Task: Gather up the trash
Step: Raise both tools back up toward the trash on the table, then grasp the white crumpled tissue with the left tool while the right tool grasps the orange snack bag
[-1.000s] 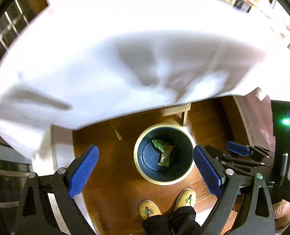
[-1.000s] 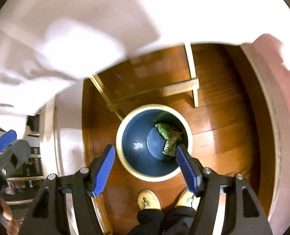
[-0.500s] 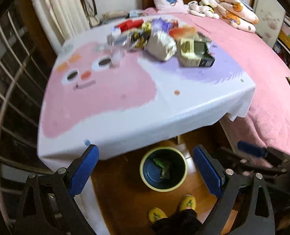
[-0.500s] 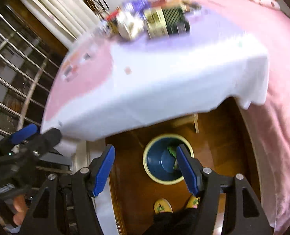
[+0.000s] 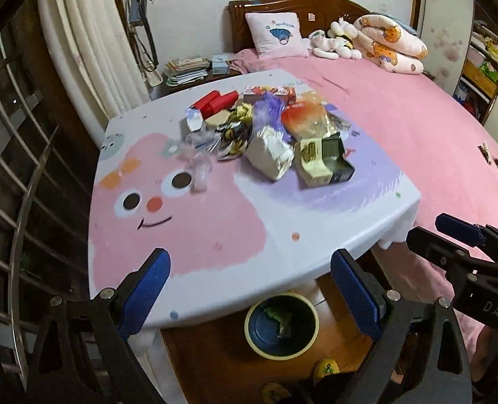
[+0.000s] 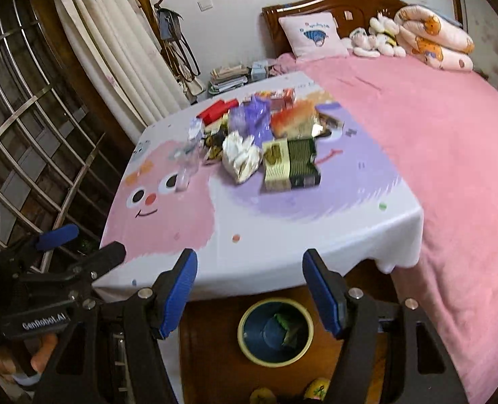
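Observation:
A heap of trash [image 5: 269,134] [image 6: 259,138] lies at the far side of the table [image 5: 195,235] [image 6: 282,235]: red packs, purple wrap, a crumpled white bag [image 5: 270,155], a green and cream box [image 5: 323,161]. Below the near table edge stands a blue bin [image 5: 281,325] [image 6: 275,330] with a yellow rim and green scraps inside. My left gripper [image 5: 252,289] hangs open above the near table edge, nothing between its fingers. My right gripper [image 6: 250,289] is open too, empty, over the bin and the table edge.
A pink bed [image 5: 417,128] with pillows and soft toys runs along the right. A metal window grille [image 5: 10,175] and curtains [image 5: 87,43] are on the left. A nightstand with books [image 5: 185,69] stands behind the table. The person's slippers [image 6: 316,389] show on the wooden floor.
Both grippers rose from under the tablecloth, close over the bin, to above the table edge. The tabletop and its trash heap came into view; the bin looks smaller.

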`<state>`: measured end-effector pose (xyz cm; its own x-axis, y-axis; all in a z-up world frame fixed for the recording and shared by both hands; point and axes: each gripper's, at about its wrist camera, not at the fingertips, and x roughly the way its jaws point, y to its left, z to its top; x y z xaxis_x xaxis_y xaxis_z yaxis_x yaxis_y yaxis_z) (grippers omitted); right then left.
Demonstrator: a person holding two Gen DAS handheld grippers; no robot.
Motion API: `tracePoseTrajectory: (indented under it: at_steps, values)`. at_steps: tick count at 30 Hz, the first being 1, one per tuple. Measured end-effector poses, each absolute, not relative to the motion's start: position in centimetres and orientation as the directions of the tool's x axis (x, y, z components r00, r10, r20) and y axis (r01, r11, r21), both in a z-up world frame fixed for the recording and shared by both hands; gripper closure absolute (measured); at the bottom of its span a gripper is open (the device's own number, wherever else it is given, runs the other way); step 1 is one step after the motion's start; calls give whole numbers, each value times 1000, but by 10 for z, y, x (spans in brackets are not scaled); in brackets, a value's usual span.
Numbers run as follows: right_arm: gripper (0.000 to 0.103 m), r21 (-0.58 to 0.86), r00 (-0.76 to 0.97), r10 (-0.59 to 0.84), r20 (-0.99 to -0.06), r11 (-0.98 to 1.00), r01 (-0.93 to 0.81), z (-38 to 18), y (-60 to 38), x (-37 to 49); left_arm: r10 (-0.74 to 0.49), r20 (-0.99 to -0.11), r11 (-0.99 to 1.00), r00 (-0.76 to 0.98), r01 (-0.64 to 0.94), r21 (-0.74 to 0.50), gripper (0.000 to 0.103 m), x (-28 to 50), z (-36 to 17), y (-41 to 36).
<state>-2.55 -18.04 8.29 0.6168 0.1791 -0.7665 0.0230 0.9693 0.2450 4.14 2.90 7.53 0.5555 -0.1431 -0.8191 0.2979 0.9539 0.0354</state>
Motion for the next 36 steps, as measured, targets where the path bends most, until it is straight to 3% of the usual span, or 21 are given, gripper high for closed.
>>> tracePoseTrajectory:
  at_steps: [9, 20, 36]
  values:
    - [38, 219, 608, 170, -776, 976, 8, 78, -216, 52, -107, -842, 973, 529, 231, 21, 8, 113, 58, 2]
    - [38, 217, 481, 254, -839, 967, -132, 42, -289, 201, -28, -911, 1000, 411, 1, -31, 8, 240, 8, -45]
    - [38, 238, 348, 303, -887, 946, -219, -29, -293, 318, 22, -959, 987, 282, -159, -24, 8, 303, -51, -57]
